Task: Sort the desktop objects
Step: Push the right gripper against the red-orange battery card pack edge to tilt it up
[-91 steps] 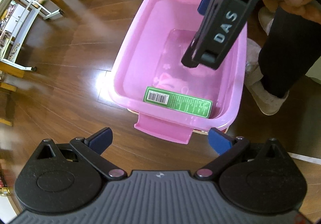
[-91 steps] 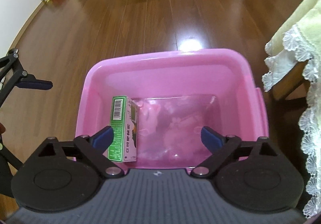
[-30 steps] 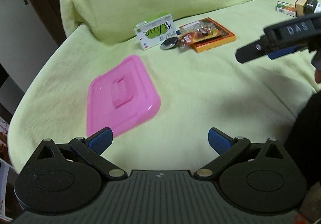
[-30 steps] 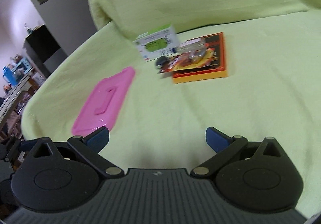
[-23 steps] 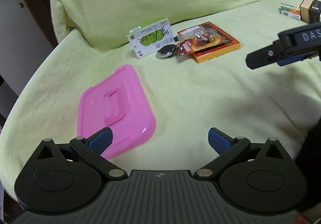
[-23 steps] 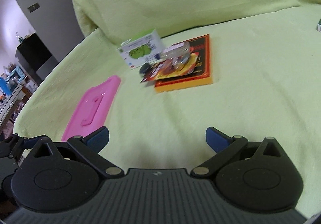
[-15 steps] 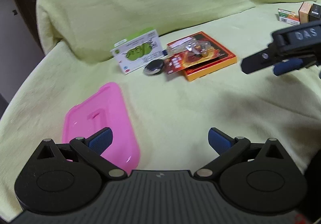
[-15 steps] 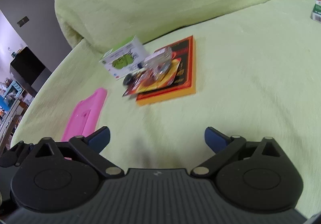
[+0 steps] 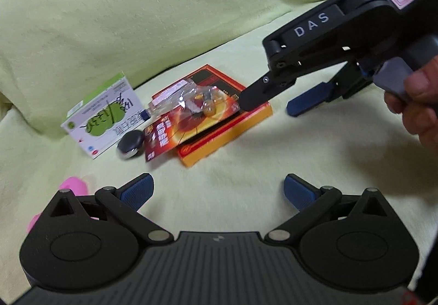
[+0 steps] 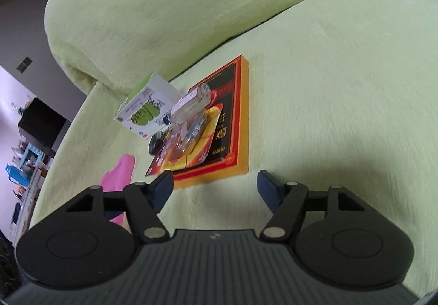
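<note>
Moved: right gripper now nearer orange box.
Hidden: pink lid mostly covered.
Fingers: both grippers, left gripper included, spread wide, empty.

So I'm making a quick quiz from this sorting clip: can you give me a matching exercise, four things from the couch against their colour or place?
Things:
1. flat box
2. round object
3. carton
4. lid

Descriptions:
A. pink, lying nearest the camera's left edge
B. orange and red, with a clear blister pack on top
C. white and green, standing against the couch back
D. small and dark, between the carton and the blister card

Pairs: 1-B, 2-D, 3-C, 4-A
</note>
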A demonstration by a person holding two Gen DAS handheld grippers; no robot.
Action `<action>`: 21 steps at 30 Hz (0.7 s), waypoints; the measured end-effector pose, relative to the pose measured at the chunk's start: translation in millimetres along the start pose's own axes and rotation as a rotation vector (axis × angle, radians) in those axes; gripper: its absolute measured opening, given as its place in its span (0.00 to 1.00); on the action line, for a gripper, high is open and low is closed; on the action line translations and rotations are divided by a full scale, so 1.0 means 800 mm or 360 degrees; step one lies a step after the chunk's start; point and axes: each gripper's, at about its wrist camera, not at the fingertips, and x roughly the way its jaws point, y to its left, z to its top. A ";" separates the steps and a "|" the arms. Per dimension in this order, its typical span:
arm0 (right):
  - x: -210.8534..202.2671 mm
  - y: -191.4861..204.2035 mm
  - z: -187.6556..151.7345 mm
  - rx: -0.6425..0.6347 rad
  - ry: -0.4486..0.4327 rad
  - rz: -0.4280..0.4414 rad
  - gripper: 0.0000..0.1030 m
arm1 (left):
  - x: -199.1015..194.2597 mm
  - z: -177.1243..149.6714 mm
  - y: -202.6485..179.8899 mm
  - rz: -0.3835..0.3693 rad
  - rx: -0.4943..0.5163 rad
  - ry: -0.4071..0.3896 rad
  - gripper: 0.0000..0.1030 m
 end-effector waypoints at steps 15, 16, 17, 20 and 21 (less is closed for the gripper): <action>0.029 -0.028 0.031 0.0157 0.0026 0.0076 0.38 | 0.045 0.002 0.029 0.0038 -0.0338 -0.0014 0.99; 0.031 -0.028 0.032 0.0156 0.0026 0.0080 0.38 | 0.045 0.001 0.028 0.0034 -0.0329 -0.0021 0.99; 0.033 -0.028 0.032 0.0158 0.0026 0.0086 0.38 | 0.045 0.001 0.027 0.0029 -0.0318 -0.0028 0.99; 0.032 -0.030 0.034 0.0190 0.0030 0.0108 0.39 | 0.042 0.000 0.024 -0.0021 -0.0300 -0.0049 0.99; 0.031 -0.031 0.034 0.0206 0.0032 0.0121 0.39 | 0.042 0.000 0.023 -0.0046 -0.0295 -0.0056 0.99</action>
